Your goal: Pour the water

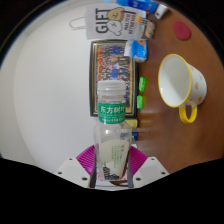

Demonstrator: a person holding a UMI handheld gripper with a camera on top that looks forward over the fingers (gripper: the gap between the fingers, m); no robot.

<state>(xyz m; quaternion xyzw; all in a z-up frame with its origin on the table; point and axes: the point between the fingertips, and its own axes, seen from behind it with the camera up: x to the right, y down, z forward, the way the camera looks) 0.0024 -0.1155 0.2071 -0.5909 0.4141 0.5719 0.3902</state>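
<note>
A clear plastic bottle (113, 125) with a green label and a white cap stands upright between my fingers, its lower part pressed between the two magenta pads (89, 157). My gripper (111, 168) is shut on the bottle. Beyond it, to the right, a white enamel mug (181, 82) with a yellow rim and a yellow handle sits on the brown tabletop, its mouth tilted towards me. The bottle's base is hidden by the fingers.
A dark picture book (112, 62) lies beyond the bottle. A white "GIFT" box (118, 24) and a red round lid (182, 33) rest farther back. Small green items (142, 91) lie between book and mug. A white surface (45, 90) spreads to the left.
</note>
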